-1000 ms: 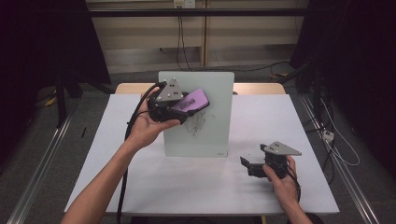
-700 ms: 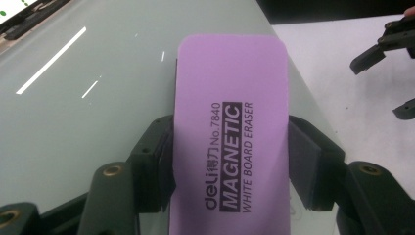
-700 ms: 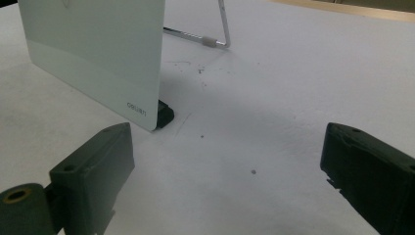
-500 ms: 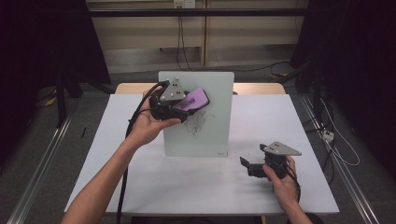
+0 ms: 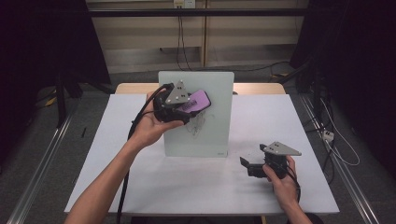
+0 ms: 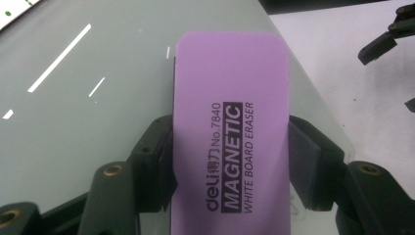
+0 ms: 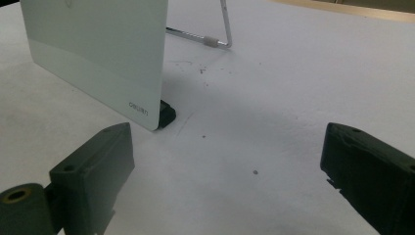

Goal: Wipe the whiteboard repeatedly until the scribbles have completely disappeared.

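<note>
A small white board (image 5: 212, 133) stands upright on the table, with faint scribbles (image 5: 196, 127) near its middle. My left gripper (image 5: 187, 108) is shut on a purple whiteboard eraser (image 5: 198, 101) and holds it against the upper left of the board's face. In the left gripper view both pads clamp the eraser (image 6: 230, 98) by its long sides, with the board (image 6: 88, 98) behind it. My right gripper (image 5: 252, 155) rests on the table to the right of the board, open and with nothing in it (image 7: 230, 161).
The white table (image 5: 140, 177) has bare room in front of the board and on both sides. The board's lower right corner (image 7: 142, 110) sits on a black foot, and a wire stand leg (image 7: 222, 29) props it from behind. Small specks lie on the table beside it.
My left gripper has slid slightly to the right across the board with the eraser in it. The right gripper has not moved.
</note>
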A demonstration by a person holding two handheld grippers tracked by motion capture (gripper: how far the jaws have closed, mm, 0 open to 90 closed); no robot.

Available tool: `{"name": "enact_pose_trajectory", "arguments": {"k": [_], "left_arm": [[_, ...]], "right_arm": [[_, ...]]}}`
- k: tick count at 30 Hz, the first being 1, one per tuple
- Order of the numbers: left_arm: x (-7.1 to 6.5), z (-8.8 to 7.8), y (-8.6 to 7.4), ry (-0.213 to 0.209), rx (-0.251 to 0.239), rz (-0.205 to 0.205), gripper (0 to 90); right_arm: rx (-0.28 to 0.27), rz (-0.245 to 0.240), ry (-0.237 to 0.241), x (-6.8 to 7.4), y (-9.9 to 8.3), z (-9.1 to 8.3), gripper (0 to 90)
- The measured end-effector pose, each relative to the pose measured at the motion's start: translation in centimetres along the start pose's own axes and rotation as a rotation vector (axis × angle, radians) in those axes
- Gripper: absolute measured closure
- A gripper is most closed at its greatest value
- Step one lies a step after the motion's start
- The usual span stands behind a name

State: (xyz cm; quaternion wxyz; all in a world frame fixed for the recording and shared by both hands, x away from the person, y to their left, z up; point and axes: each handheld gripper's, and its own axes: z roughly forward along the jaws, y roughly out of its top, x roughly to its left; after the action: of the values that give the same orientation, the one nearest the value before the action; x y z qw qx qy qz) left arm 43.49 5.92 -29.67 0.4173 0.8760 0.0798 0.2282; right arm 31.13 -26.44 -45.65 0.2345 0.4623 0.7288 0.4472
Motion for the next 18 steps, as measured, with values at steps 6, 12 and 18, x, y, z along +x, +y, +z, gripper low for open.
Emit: {"name": "enact_pose_trajectory", "arguments": {"k": [6,12,18], "left_arm": [[-0.5,0.5,-0.4,-0.033,0.011,-0.012,41.1],[-1.1,1.1,-0.7,-0.042,0.017,-0.009,41.1],[-1.7,1.5,-1.0,-0.054,0.035,-0.002,41.1]], "right_arm": [[0.003,0.0,0.003,0.0,0.0,0.0,5.5],[0.003,-0.002,0.003,0.1,0.0,0.0,5.5],[0.003,-0.003,0.003,0.1,0.0,0.0,5.5]]}}
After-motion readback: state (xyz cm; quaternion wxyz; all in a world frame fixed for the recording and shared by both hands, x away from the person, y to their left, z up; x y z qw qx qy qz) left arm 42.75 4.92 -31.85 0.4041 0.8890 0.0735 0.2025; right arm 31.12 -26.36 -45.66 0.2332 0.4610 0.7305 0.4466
